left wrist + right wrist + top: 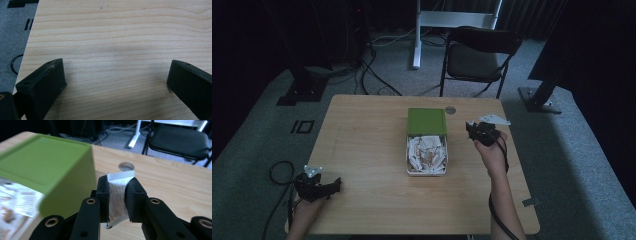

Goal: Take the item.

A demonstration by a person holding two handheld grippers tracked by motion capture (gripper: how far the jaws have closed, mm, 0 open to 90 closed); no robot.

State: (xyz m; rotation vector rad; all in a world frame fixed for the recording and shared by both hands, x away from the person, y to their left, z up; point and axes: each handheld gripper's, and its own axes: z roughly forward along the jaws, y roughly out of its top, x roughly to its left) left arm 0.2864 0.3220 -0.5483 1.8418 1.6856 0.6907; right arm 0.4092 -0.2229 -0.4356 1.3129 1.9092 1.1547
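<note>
- Wooden table [372, 150] carried a white tray [408, 161] near its middle, filled with small white printed sachets [427, 152]; a green lid [426, 121] stood at the tray's far end, tilted up against it.
- My right gripper [473, 131] was held just beside the lid's right side, above the table top, with my right hand [490, 147] wrapped round its body and a grey three-cornered plate [495, 119] on top.
- Seen from the right gripper view, my right gripper [117, 195] had its jaws closed tight on one sachet [117, 197], which stood upright between the pads; its serrated top edge rose above the jaw tips and its lower corner hung out beneath them.
- In that same view the lid [47, 167] lay close on the left, and a round hole [126, 166] in the table showed just beyond the sachet.
- My left gripper [329, 186] rested low at the near left corner of the table, well apart from the tray, pointing right, with my left hand [304, 207] behind it.
- Seen from the left gripper view, my left gripper [115, 82] had its jaws spread wide with bare wood grain [112, 50] between them and nothing held.
- A black cable [279, 172] looped on the grey carpet [252, 150] left of the table edge.
- A black folding chair [479, 55] stood on the floor beyond the table's far side.
</note>
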